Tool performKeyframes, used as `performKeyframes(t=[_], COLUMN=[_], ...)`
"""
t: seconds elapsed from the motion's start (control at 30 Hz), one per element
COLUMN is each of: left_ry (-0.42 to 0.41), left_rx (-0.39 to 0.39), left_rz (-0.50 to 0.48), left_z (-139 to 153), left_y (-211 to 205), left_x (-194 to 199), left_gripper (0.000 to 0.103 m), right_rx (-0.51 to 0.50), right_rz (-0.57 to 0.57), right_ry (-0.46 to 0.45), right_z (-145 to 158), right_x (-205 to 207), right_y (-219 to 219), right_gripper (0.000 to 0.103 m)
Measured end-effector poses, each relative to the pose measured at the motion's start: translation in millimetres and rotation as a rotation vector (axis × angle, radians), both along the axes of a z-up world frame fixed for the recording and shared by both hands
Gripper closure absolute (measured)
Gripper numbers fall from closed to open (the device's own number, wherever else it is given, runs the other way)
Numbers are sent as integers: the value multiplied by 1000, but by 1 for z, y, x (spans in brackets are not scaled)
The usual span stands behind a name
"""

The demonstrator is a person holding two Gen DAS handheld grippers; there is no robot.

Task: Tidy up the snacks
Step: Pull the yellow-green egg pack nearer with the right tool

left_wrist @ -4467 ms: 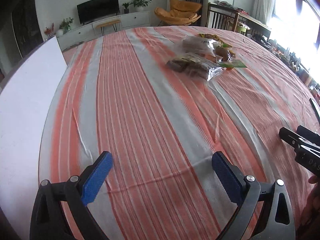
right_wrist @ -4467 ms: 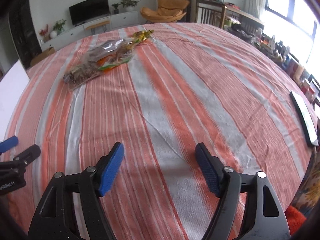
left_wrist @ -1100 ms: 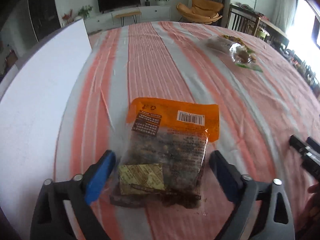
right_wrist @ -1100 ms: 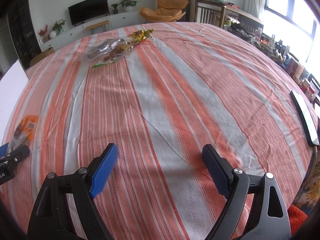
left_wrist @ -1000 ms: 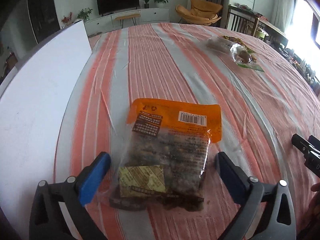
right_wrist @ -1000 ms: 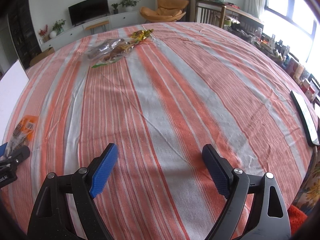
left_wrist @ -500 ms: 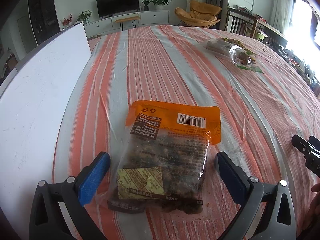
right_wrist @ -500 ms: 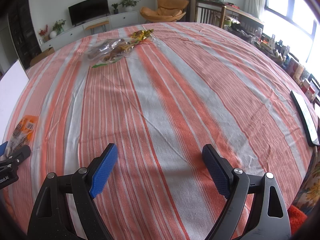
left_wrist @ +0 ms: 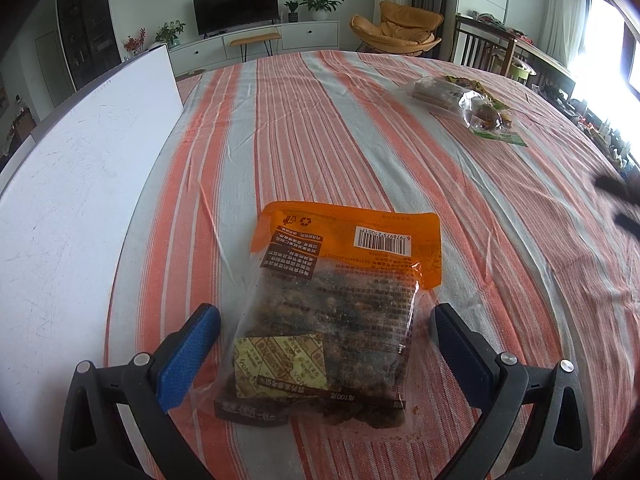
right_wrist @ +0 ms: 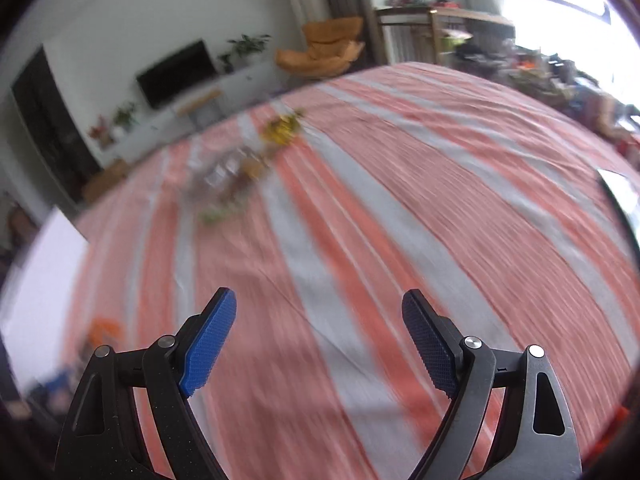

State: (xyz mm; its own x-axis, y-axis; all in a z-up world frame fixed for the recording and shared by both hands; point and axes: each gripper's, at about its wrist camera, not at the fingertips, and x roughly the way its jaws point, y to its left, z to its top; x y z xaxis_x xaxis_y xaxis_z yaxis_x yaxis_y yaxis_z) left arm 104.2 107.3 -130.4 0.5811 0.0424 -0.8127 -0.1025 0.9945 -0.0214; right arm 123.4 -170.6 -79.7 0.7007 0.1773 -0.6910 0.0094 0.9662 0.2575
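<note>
Now one orange snack packet (left_wrist: 340, 304) between spread left gripper (left_wrist: 326, 344) fingers.

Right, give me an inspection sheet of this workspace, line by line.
Surface: striped orange and grey tablecloth over the table, lightly creased.
Job's things: orange snack packet lying flat, barcode side up, between the left fingers, not gripped; pile of clear snack bags further off to the right.
Clutter: white board along the left edge; dark flat object at the right edge, too blurred to name.
Grippers: left gripper open; right gripper open, empty, view motion-blurred.
Cables: nothing seen.
Surroundings: television, potted plants, orange armchair.
</note>
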Motion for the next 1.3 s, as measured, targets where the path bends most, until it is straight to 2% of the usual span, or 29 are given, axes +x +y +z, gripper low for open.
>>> performKeyframes(t=[0.13, 0.17, 0.33, 0.37, 0.4, 0.43, 0.53, 0.63, 0.67, 0.7, 0.77, 0.83, 0.9, 0.93, 0.97, 1.03, 1.1, 1.13, 1.17, 1.3], left_ry=[0, 0, 0, 0, 0, 0, -1, -1, -1, -1, -1, -1, -1, -1, -1, -1, -1, -1, -1, -1], left_rx=[-1, 0, 0, 0, 0, 0, 0, 0, 0, 0, 0, 1, 0, 0, 0, 0, 0, 0, 0, 0], left_rz=[0, 0, 0, 1, 1, 1, 1, 1, 1, 1, 1, 1, 1, 1, 1, 1, 1, 1, 1, 1], left_z=[0, 0, 0, 0, 0, 0, 0, 0, 0, 0, 0, 0, 0, 0, 0, 0, 0, 0, 0, 0], left_y=[0, 0, 0, 0, 0, 0, 0, 0, -1, -1, -1, -1, 0, 0, 0, 0, 0, 0, 0, 0], left_x=[0, 0, 0, 0, 0, 0, 0, 0, 0, 0, 0, 0, 0, 0, 0, 0, 0, 0, 0, 0], left_gripper=[0, 0, 0, 0, 0, 0, 0, 0, 0, 0, 0, 0, 0, 0, 0, 0, 0, 0, 0, 0], right_rx=[12, 6, 20, 12, -18, -18, 40, 122, 135, 141, 147, 120, 53, 45, 94, 130, 98, 89, 73, -29], right_rz=[48, 52, 102, 117, 119, 145, 162, 232, 273, 319, 367, 336, 176, 112, 23, -56, -61, -45, -14, 44], right_ry=[66, 114, 179, 184, 169, 169, 159, 175, 183, 203, 225, 213, 159, 140, 131, 74, -4, -30, -47, 6], right_z=[-1, -6, -18, -22, -22, -24, -27, -30, -30, -31, -31, -29, -26, -26, -25, -15, -1, 2, 5, -2], right_x=[76, 102, 158, 163, 164, 165, 151, 114, 102, 89, 66, 43, 23, 16, 7, -4, -13, -15, -16, -4], right_y=[12, 18, 43, 49, 54, 57, 45, 23, 16, 10, -6, -32, -66, -79, -97, -112, -108, -105, -97, -75], right_gripper=[17, 18, 23, 28, 43, 63, 71, 74, 86, 92, 92, 91, 86, 78, 65, 52, 46, 39, 37, 37])
